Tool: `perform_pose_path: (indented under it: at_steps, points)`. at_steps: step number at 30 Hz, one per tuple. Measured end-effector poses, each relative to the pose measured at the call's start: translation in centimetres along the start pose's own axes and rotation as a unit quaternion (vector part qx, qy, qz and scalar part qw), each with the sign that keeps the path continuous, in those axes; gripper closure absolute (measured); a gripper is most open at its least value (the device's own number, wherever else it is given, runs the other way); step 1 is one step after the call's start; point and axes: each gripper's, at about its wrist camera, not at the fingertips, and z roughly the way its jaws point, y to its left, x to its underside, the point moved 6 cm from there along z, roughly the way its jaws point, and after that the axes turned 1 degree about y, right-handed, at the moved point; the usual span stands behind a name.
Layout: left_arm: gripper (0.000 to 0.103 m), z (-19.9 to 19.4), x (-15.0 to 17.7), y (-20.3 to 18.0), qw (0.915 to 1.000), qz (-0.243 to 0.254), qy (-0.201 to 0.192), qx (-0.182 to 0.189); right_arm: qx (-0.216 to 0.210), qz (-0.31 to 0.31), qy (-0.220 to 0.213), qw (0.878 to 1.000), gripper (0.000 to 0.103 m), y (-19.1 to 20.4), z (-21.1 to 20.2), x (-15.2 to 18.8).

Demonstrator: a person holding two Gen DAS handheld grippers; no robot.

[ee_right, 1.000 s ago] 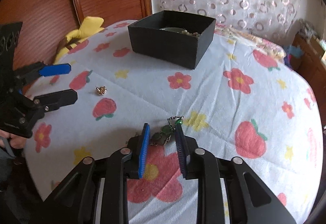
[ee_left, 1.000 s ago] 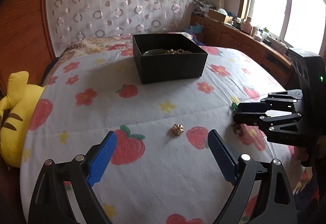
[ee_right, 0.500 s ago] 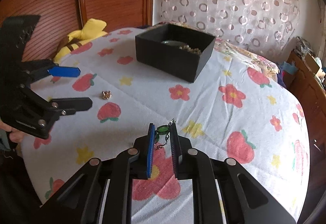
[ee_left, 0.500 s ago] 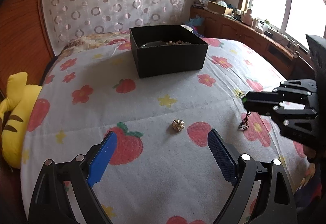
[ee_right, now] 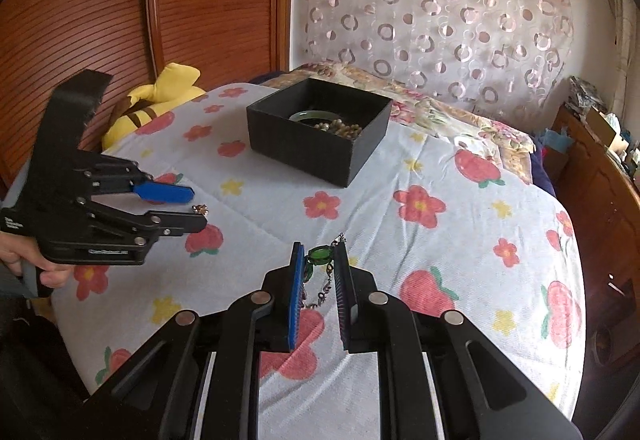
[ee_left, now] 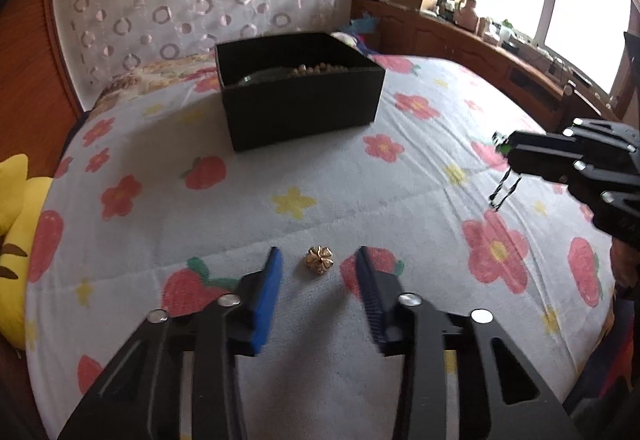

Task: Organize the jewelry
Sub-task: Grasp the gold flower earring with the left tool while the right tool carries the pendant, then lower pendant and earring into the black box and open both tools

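Here, gold ornament (ee_left: 319,260) lies between left fingers (ee_left: 269,282), untouched.

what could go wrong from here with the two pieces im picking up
1. The gold flower charm is small and lies on the soft quilt. The left gripper jaws have just been closing around it but don't touch it yet; they might pinch fabric or nudge it aside.
2. The right gripper holds the green chain near the jaw tips, its loose end dangling; it could slip out or snag before reaching the box.
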Motion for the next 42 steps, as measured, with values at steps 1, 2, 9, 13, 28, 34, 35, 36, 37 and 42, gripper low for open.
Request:
perform_pose_path:
  at_steps: [1,2,9,13,28,34,35,36,37,42]
  points:
    - [0.074,0.0,-0.1,0.0,1.0000,0.001,0.001,0.002,0.000,-0.001,0.000,1.000,0.086,0.0,0.0,0.0]
    - [0.077,0.0,-0.1,0.0,1.0000,0.002,0.001,0.001,0.000,-0.002,0.000,1.000,0.086,0.0,0.0,0.0]
    - [0.089,0.0,-0.3,-0.3,0.9997,0.021,-0.003,-0.008,-0.003,-0.007,-0.004,1.000,0.086,0.3,-0.1,-0.7]
    - [0.089,-0.7,-1.1,-0.1,0.9997,0.016,-0.017,-0.007,-0.004,-0.011,-0.014,1.000,0.086,0.2,-0.4,-2.2]
    - [0.089,-2.6,-6.7,1.9,0.9979,0.011,-0.062,-0.015,-0.019,-0.016,-0.055,0.998,0.086,-0.8,0.9,-11.7]
    - [0.089,-2.0,-8.0,2.8,0.9977,0.001,-0.066,-0.012,-0.024,-0.006,-0.043,0.999,0.086,-1.1,4.2,-13.6]
    - [0.089,-1.8,-8.3,3.2,0.9977,-0.003,-0.066,-0.012,-0.026,0.001,-0.041,0.999,0.086,-1.3,4.8,-13.9]
    - [0.089,-1.7,-8.5,3.3,0.9977,-0.006,-0.066,-0.013,-0.029,0.007,-0.040,0.999,0.086,-1.4,5.2,-14.0]
    - [0.089,-1.5,-8.7,3.6,0.9976,-0.010,-0.066,-0.015,-0.034,0.015,-0.039,0.999,0.085,-1.6,5.7,-14.1]
    - [0.089,-1.1,-10.1,4.7,0.9971,-0.028,-0.069,-0.012,-0.049,0.036,-0.036,0.997,0.079,-2.3,6.7,-14.8]
